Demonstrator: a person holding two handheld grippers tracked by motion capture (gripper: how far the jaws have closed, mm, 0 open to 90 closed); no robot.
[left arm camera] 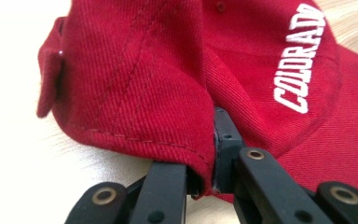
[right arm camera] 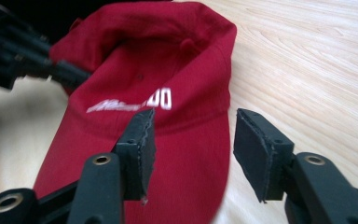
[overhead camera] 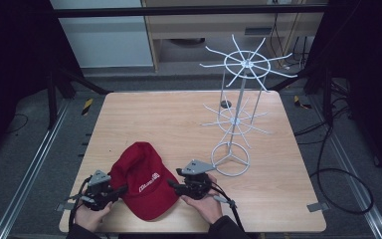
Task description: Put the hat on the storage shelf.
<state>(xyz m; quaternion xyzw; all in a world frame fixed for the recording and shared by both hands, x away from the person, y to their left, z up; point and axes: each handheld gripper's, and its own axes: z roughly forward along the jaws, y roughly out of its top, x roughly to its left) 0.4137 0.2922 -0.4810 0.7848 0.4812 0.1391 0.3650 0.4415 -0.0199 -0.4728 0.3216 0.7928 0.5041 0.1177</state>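
A red cap with white lettering lies on the wooden table near its front edge. My left gripper is at the cap's left side. In the left gripper view, the left gripper is shut on a fold of the cap's lower rim. My right gripper is at the cap's right side, by the brim. In the right gripper view, the right gripper stands open over the edge of the cap's brim, and its pads press on nothing.
A white wire display stand with two tiers of spokes and a ring base rises at the table's right half. A small dark disc lies behind it. Black cables run along the floor at the right.
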